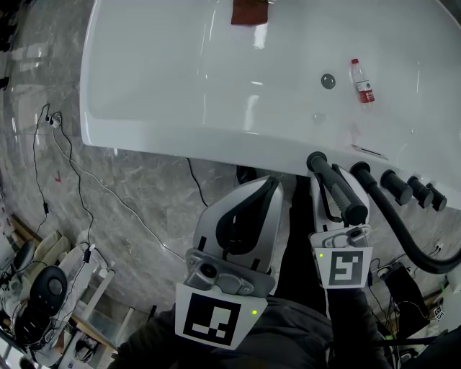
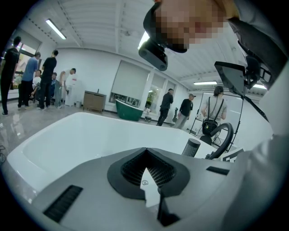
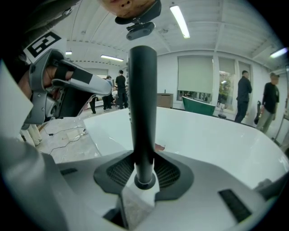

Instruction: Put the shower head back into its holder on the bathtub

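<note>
In the bathtub, a bottle

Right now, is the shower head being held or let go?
Held. The right gripper has its fingers shut on the shower head handle.

Grey marble floor carries white tub and loose cables. In tub: bottle lying beside drain, red-brown item at far end.
</note>
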Demonstrator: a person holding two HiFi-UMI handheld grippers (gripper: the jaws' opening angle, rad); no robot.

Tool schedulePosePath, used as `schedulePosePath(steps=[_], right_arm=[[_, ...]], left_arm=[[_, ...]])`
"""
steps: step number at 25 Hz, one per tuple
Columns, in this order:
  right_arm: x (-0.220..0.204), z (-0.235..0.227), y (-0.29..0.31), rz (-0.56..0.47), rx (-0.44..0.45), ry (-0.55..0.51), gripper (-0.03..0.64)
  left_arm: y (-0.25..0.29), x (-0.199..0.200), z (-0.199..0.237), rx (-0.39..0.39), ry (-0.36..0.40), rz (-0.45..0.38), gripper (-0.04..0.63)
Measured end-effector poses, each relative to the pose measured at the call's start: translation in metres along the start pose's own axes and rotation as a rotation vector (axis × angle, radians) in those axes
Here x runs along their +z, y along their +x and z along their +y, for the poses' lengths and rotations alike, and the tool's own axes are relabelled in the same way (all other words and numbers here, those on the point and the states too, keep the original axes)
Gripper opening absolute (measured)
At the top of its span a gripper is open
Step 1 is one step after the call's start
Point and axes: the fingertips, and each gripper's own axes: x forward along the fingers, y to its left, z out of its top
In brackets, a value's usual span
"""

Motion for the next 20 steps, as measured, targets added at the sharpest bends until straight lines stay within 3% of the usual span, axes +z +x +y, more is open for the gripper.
schedulePosePath(steps=[20], right_arm=[[0.0003,0.0050,0.0005,-0.002,0.044,-0.017,0.146]], left_arm=[[0.0034,0.0067,-0.0058,0.006,0.015,-0.004,0.003]])
